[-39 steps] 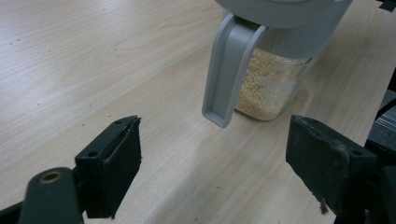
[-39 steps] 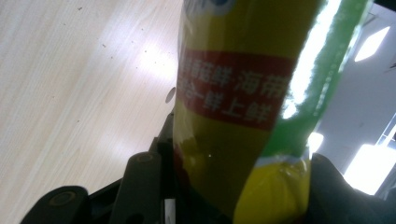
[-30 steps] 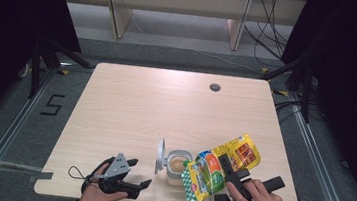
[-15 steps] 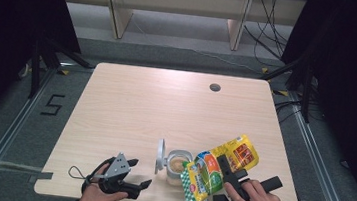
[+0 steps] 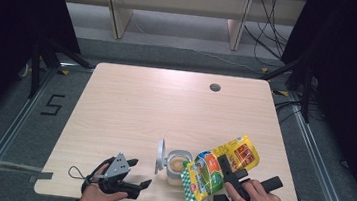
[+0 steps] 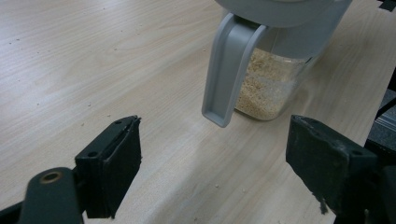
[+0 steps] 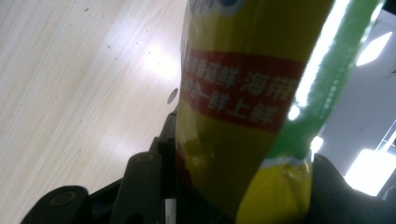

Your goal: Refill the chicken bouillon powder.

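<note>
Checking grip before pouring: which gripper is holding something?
The right gripper: its jaws clamp the yellow-green packet over the jar. The left gripper is open.

Jar (image 5: 178, 167) on table (image 5: 165, 109) near front edge, packet (image 5: 219, 167) seemingly touching its right

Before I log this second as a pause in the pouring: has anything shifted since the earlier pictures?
Nothing visibly changed. The right gripper stays clamped on the yellow-green packet, tilted over the open jar; the left gripper stays open beside the jar, holding nothing.
</note>
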Demonstrator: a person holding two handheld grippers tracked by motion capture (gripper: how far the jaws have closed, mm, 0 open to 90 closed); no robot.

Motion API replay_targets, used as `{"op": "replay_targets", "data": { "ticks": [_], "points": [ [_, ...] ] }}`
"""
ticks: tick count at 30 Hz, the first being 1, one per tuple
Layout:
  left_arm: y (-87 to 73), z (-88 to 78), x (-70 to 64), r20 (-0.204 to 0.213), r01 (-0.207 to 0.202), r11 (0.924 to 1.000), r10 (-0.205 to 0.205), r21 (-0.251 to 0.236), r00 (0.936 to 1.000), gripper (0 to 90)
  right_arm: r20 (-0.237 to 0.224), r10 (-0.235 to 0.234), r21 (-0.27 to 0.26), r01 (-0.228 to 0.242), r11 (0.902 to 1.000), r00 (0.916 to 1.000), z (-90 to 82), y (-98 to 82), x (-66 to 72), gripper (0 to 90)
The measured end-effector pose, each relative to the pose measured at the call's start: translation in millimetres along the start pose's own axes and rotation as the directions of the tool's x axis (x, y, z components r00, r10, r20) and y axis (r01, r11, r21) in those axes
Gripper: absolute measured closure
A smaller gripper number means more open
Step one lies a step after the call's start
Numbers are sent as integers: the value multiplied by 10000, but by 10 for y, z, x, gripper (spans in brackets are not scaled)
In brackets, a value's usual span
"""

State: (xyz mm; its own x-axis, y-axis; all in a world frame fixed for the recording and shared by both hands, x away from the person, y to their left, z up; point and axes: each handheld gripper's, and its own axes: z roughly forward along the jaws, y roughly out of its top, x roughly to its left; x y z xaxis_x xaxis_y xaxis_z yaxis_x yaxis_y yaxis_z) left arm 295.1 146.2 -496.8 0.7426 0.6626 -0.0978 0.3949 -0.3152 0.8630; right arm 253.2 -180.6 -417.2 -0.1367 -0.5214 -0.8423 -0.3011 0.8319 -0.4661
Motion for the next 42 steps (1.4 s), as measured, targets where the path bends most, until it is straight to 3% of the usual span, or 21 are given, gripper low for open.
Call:
{"op": "replay_targets", "data": {
  "ticks": [3,5,12,14,15,24,32,33,34,35,36,37,40,42],
  "points": [
    [1,-8,16,-97,-221,9996,222,181,9997,178,71,-128,15,128,9999,9999,-14,-5,-26,613],
    [1,-4,5,-22,-119,9999,119,61,9999,178,54,329,132,-329,9994,9994,-25,3,-5,613],
    [0,-2,6,-28,-112,9999,113,72,9999,178,2,426,139,-426,9990,9991,-21,-3,10,613],
    [1,-7,17,-87,-261,9994,263,214,9996,177,43,409,136,-409,9991,9992,-22,-4,6,613],
    [1,-4,5,-27,-107,9999,107,62,9999,177,23,360,110,-360,9993,9993,-21,-6,0,613],
    [2,-7,8,-5,-89,9999,90,89,10000,178,10,479,96,-479,9988,9989,-25,-19,6,613],
    [4,-14,12,-25,-163,9998,164,130,9999,177,44,250,-129,-250,9996,9997,-7,-33,-12,613],
    [4,-13,11,-12,-143,9998,143,111,9999,177,-25,882,-66,-882,9961,9961,-11,-42,25,613],
    [3,-9,5,-6,-68,10000,68,46,10000,178,-51,994,-120,-995,9950,9950,-7,-52,31,613],
    [2,-10,6,-8,-74,10000,74,51,10000,177,27,421,-314,-420,9986,9991,6,-60,-9,613],
    [2,-10,6,-8,-74,10000,74,51,10000,178,27,421,-314,-420,9986,9991,6,-60,-9,613],
    [3,-9,7,-7,-79,10000,79,52,10000,178,-61,890,-258,-891,9957,9960,11,-73,30,613],
    [3,-9,5,-5,-78,10000,78,49,10000,178,-65,946,-626,-948,9935,9955,34,-91,27,613],
    [3,-10,5,-8,-76,10000,76,44,10000,178,-185,1836,-451,-1843,9818,9828,32,-102,98,613]
  ]
}}
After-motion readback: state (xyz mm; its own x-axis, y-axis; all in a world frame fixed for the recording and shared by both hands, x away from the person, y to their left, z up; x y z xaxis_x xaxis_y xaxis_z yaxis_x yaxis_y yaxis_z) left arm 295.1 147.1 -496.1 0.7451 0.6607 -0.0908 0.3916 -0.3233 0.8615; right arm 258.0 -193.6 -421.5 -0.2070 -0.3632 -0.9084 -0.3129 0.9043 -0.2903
